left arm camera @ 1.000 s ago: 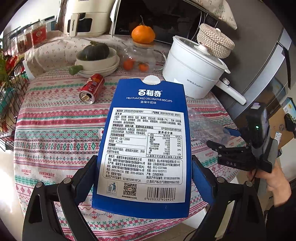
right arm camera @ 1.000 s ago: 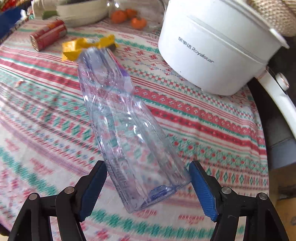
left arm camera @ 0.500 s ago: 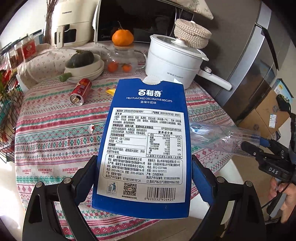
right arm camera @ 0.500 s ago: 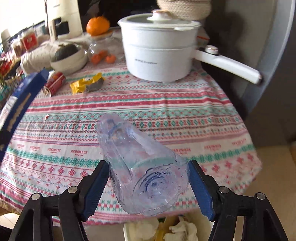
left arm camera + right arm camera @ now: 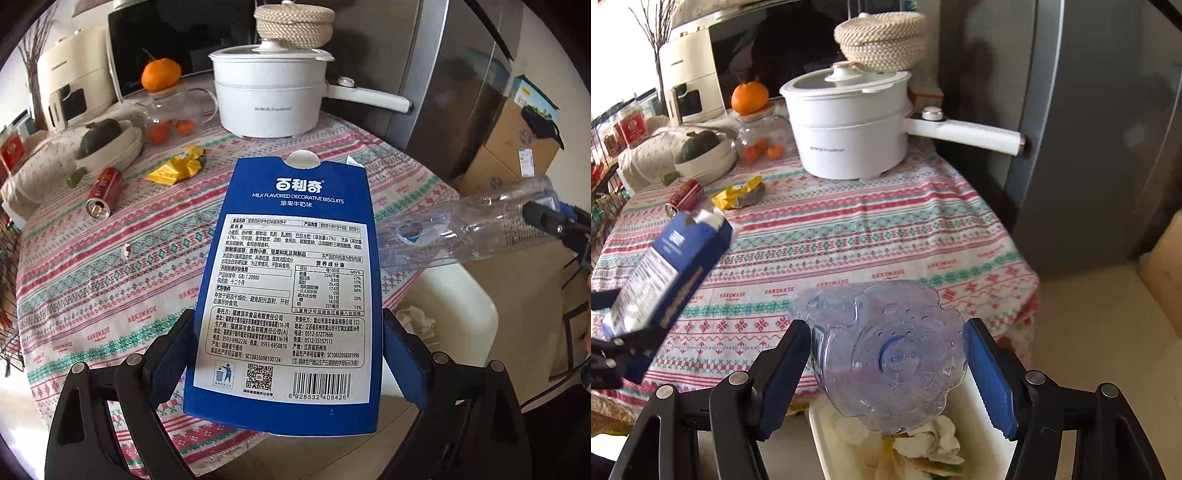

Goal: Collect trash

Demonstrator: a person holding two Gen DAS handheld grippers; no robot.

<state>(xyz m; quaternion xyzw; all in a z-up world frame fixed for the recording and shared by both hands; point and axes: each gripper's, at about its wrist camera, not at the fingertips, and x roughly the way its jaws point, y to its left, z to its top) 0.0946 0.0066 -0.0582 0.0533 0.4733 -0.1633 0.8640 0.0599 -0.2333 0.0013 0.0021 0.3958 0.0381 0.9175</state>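
You are at the carry-to-the-bin step: both pieces of trash are lifted off the counter (image 5: 886, 229) and held near the white trash bin (image 5: 975, 417) that stands below its near edge. Your right tongs (image 5: 886, 354) are clamped on the clear plastic bottle (image 5: 890, 354), base toward the camera, right over the open bin with crumpled paper inside. Your left tongs (image 5: 288, 354) are clamped on the blue biscuit box (image 5: 291, 258), which hangs over the counter's edge, just beside the bin.

The next move, as I judge it, calls for letting the bottle drop into the bin, then bringing the box across over the opening and releasing it too. Keep the bottle centred so it does not bounce off the rim.

Both tongs point steeply downward; the right ones come in from the side, the bottle slanting toward the box. A red can (image 5: 104, 192) and a yellow wrapper (image 5: 177, 170) lie on the counter, not yet collected.
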